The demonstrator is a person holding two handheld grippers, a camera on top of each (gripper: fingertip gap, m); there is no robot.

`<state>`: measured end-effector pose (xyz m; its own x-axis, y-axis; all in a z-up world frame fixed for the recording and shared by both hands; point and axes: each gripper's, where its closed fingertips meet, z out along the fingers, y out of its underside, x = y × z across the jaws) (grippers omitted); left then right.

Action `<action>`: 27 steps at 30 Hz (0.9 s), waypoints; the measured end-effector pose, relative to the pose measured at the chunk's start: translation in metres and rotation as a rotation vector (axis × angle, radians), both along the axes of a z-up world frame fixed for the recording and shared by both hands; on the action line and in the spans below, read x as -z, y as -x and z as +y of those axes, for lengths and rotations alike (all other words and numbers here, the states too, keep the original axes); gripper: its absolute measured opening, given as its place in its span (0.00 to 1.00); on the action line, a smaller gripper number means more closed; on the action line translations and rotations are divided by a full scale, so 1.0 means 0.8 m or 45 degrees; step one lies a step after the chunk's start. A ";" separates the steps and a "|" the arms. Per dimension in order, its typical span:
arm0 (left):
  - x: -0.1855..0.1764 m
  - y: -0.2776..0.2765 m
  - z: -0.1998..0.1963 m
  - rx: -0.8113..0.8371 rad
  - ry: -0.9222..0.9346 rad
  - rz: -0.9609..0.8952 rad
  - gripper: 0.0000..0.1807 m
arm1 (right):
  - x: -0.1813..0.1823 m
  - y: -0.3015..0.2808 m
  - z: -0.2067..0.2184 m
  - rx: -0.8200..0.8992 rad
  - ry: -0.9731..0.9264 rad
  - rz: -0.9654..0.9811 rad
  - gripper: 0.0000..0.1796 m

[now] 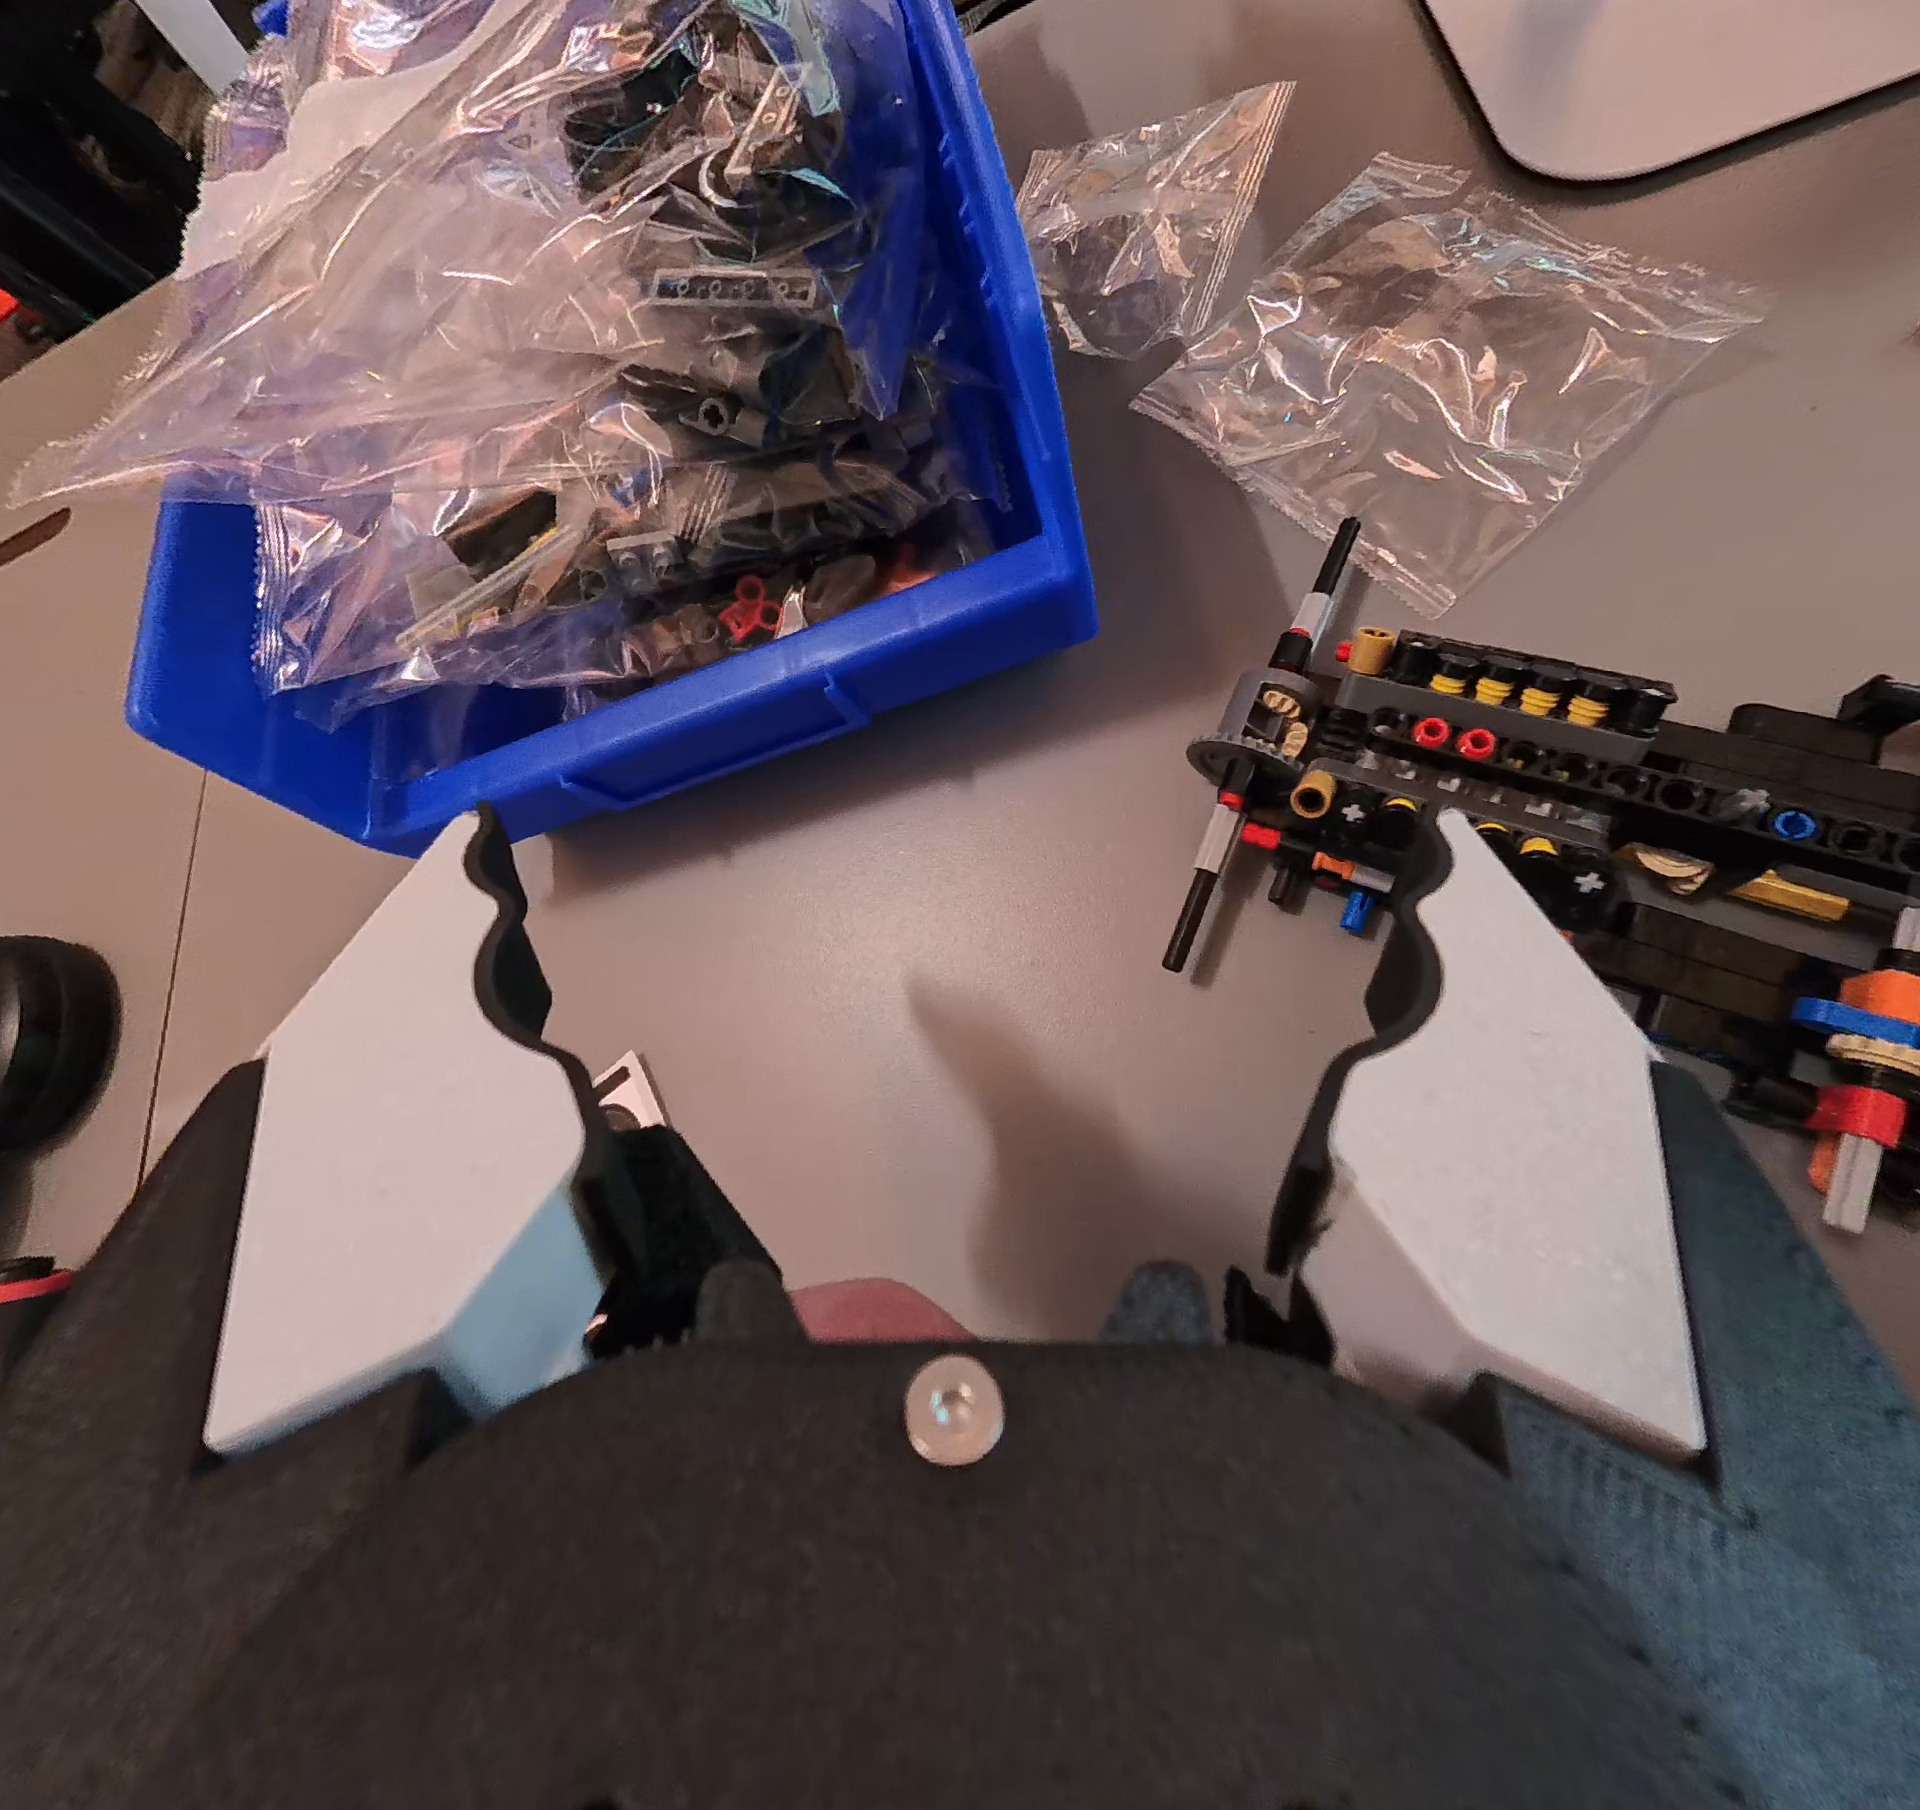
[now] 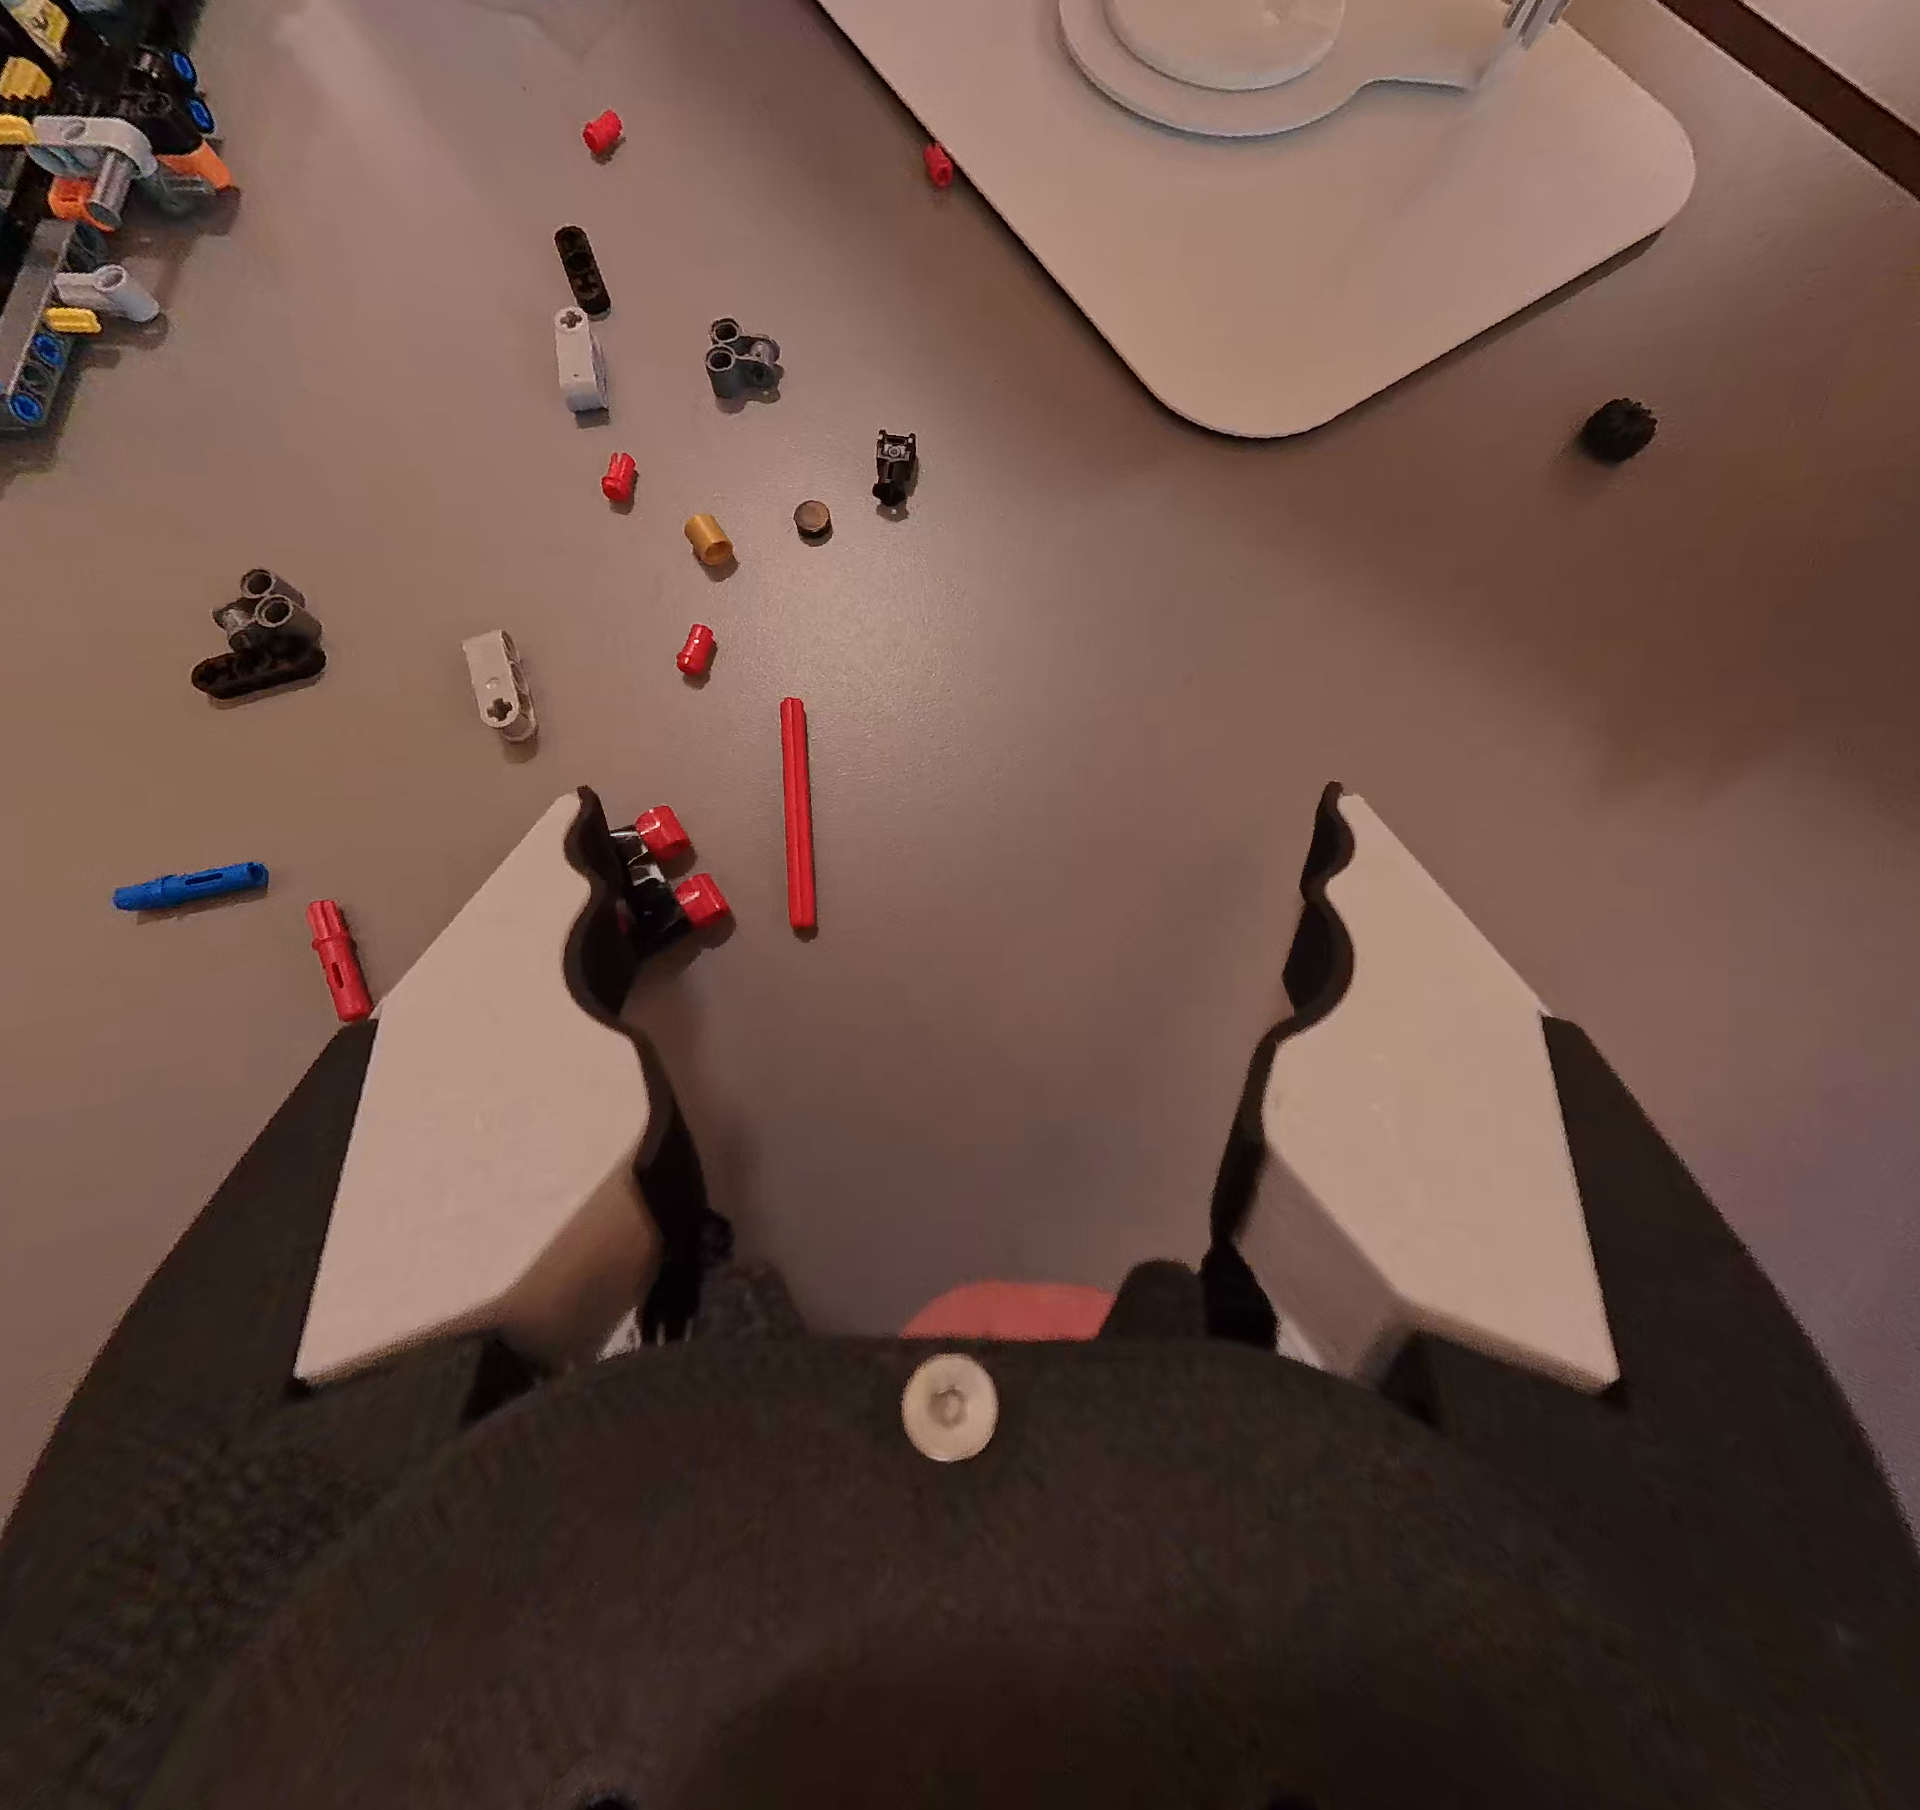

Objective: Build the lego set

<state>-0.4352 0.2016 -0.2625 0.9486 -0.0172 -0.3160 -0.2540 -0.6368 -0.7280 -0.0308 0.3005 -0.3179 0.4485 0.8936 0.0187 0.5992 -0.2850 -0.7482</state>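
Note:
The partly built lego model (image 1: 1538, 784), black and grey beams with yellow, red and blue pins, lies on the grey table at the right of the left wrist view; its edge shows in the right wrist view (image 2: 83, 160). My left gripper (image 1: 966, 825) is open and empty, above the table between the blue bin and the model. My right gripper (image 2: 956, 794) is open and empty above loose pieces. A red axle (image 2: 797, 815) lies between its fingers near the left one. A black piece with two red pins (image 2: 670, 872) lies against the left fingertip (image 2: 582, 825).
A blue bin (image 1: 727, 711) full of clear bags of parts stands at the left. Two clear bags (image 1: 1434, 358) lie behind the model. Several loose pins and connectors (image 2: 623, 482) are scattered on the table. A white monitor stand base (image 2: 1299, 233) sits at the back right. A black gear (image 2: 1618, 430) lies alone. It is some 12 centimetres from my right tips to the black gear (image 2: 1618, 430).

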 end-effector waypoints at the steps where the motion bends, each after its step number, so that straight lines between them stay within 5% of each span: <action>1: 0.000 0.000 0.000 0.002 0.000 0.000 0.87 | 0.000 0.000 0.000 0.001 -0.003 -0.002 0.71; 27: 0.001 -0.008 0.001 0.021 0.002 -0.022 0.87 | -0.010 0.000 0.002 0.003 -0.137 -0.079 0.72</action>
